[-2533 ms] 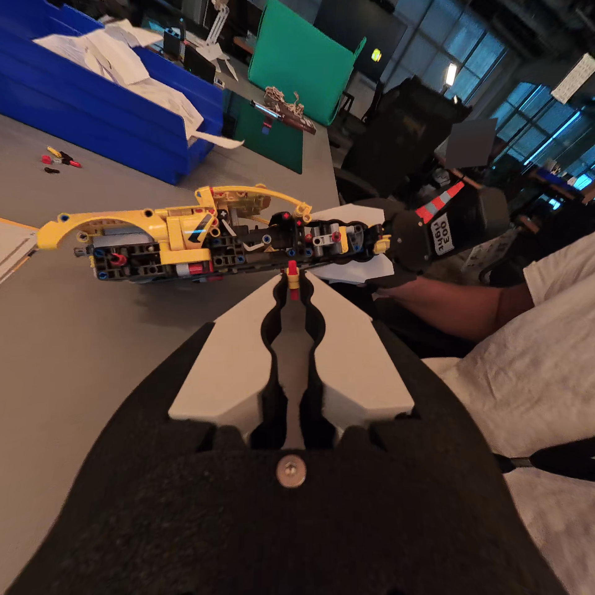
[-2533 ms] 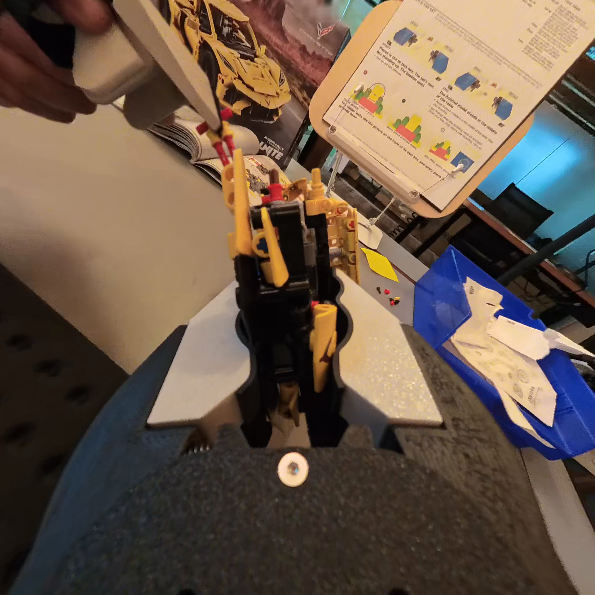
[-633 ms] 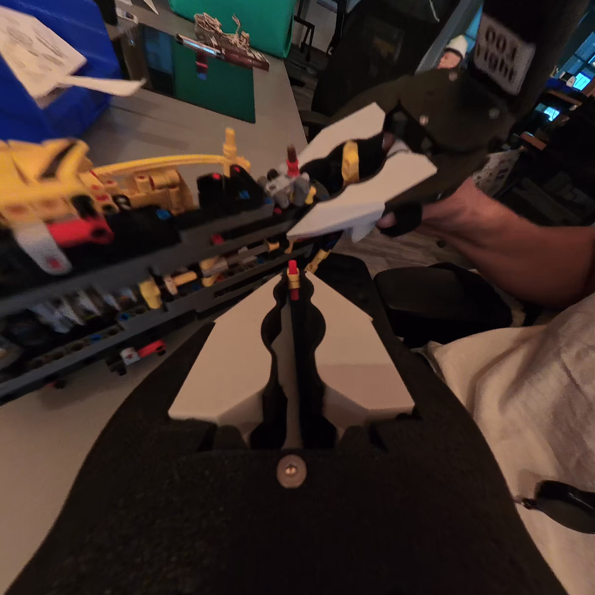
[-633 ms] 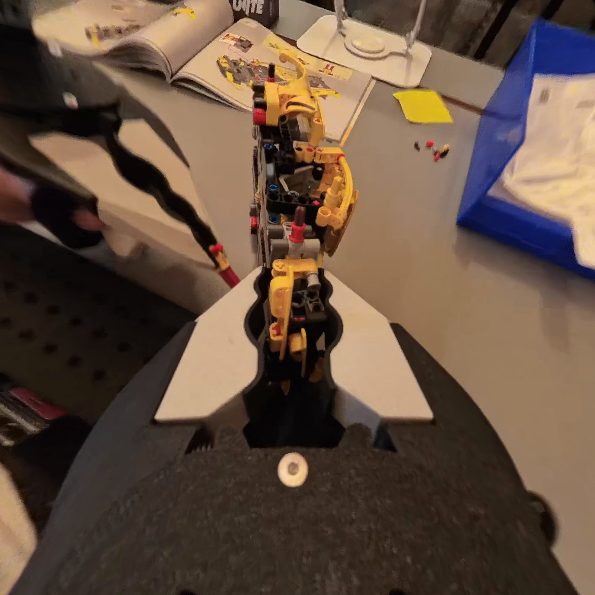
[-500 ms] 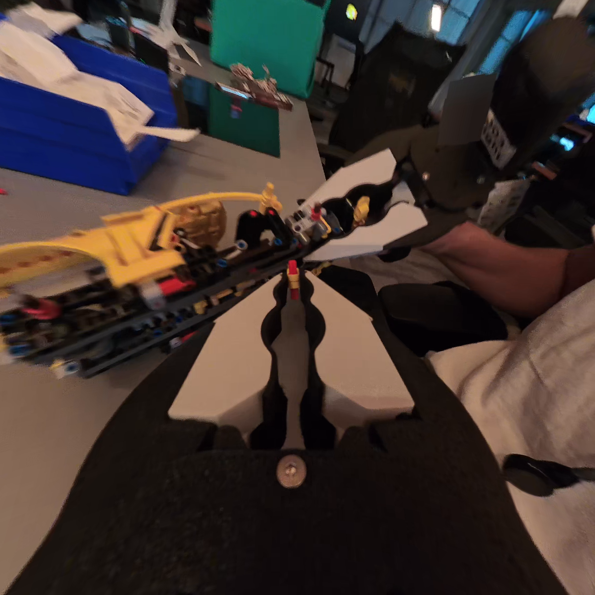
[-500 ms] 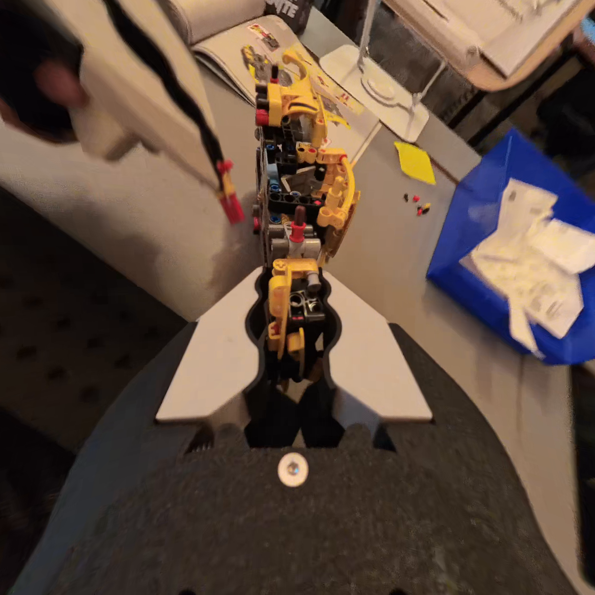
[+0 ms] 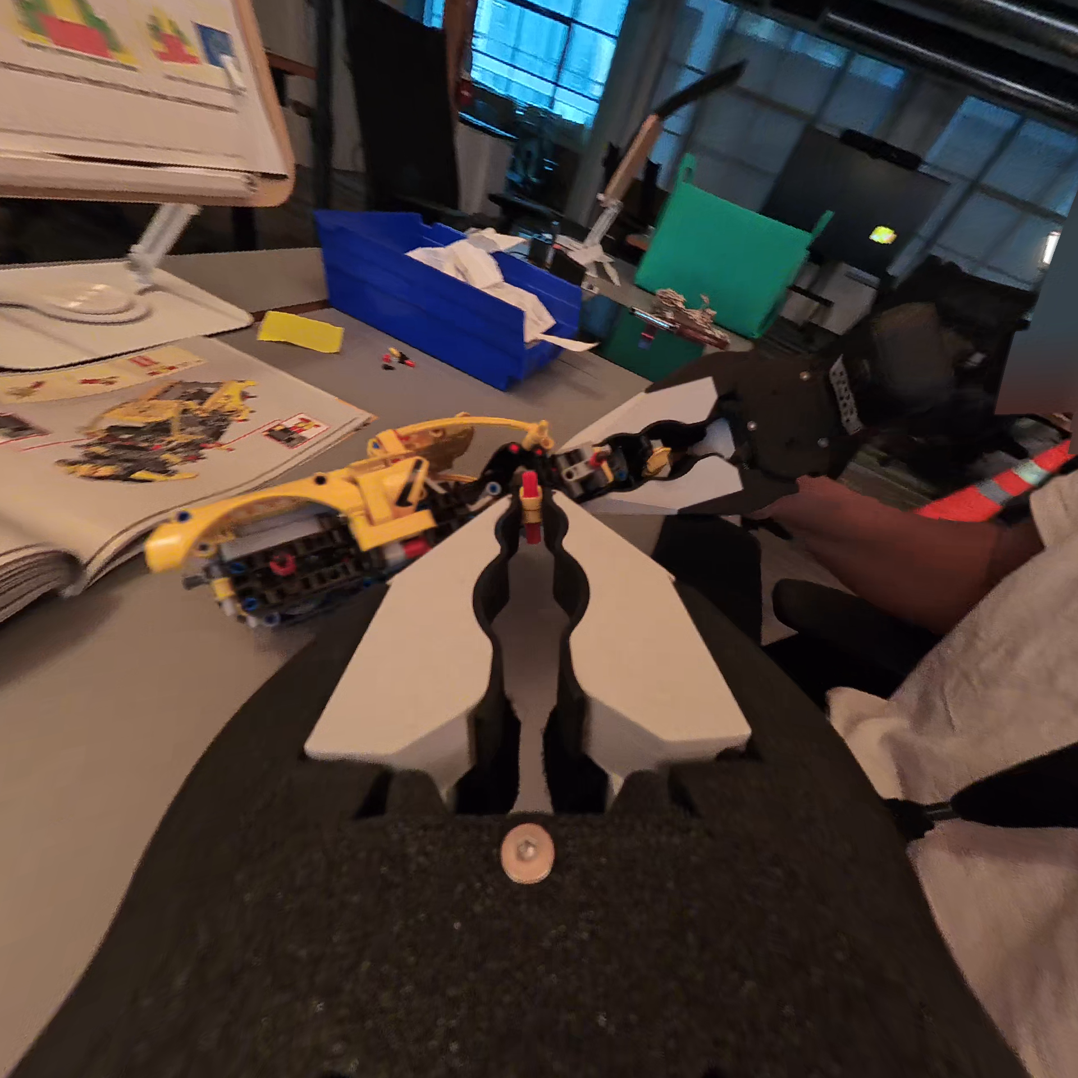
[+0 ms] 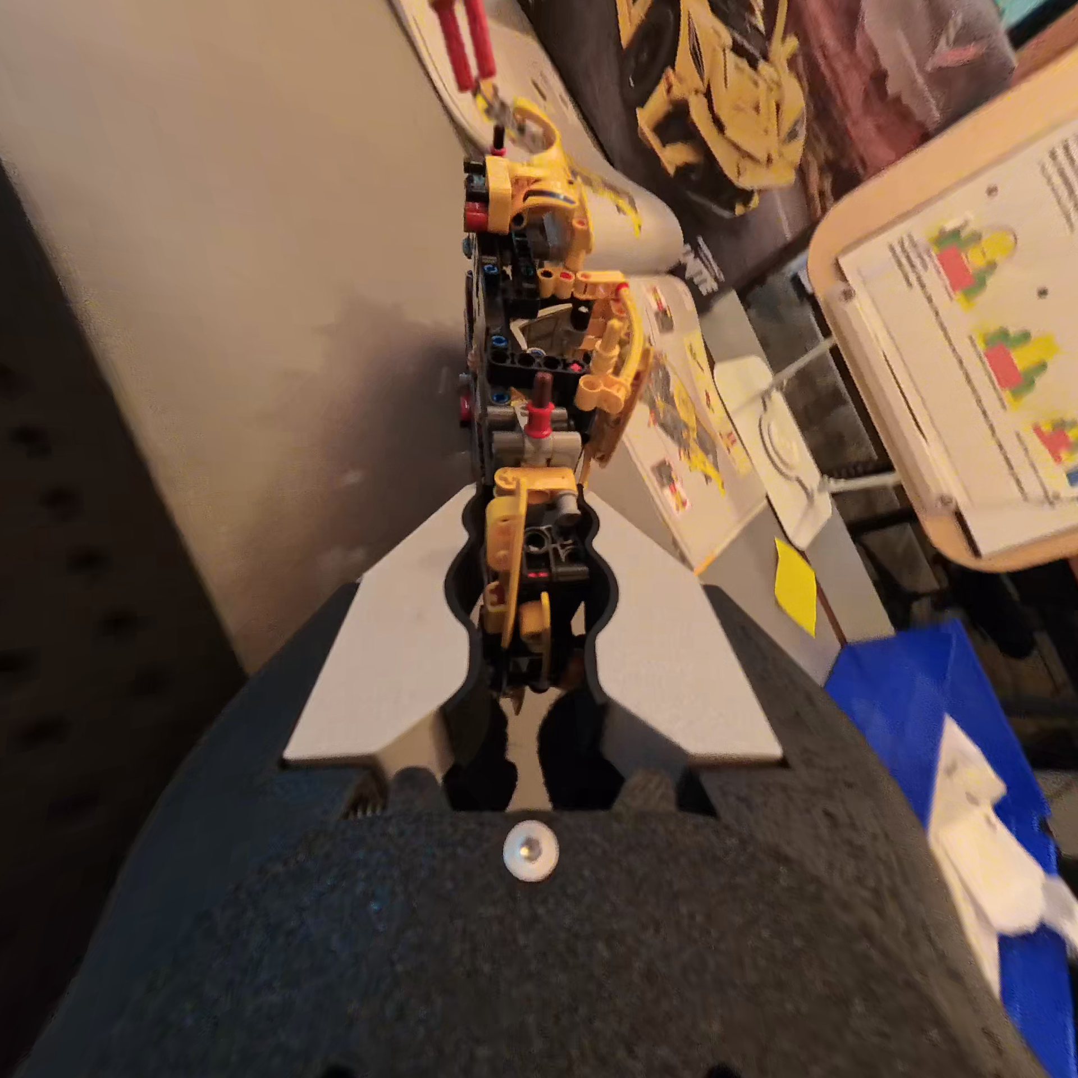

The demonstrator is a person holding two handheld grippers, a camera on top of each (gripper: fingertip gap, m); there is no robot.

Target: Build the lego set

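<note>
A long yellow and black lego car chassis (image 7: 326, 525) is held above the grey table. My right gripper (image 7: 589, 461) is shut on its rear end; in the right wrist view the chassis (image 8: 536, 361) runs straight away from my right gripper (image 8: 531, 501). My left gripper (image 7: 529, 507) is shut on a small red and yellow pin piece (image 7: 529, 500), its tip close to the chassis middle. The tips of that piece (image 8: 466, 41) show at the top of the right wrist view.
An open instruction book (image 7: 146, 431) lies at left, with a stand holding a sheet (image 7: 116, 87) behind it. A blue bin with paper (image 7: 443, 303), a yellow note (image 7: 300, 331) and small loose pieces (image 7: 395, 359) sit farther back. A person's arm (image 7: 886, 542) is at right. Across from one pair of fingers to the other is roughly 12 cm.
Both grippers have swung round, so the book and stand now show behind the chassis. The chassis has levelled out. The pin piece stays close to its middle.
</note>
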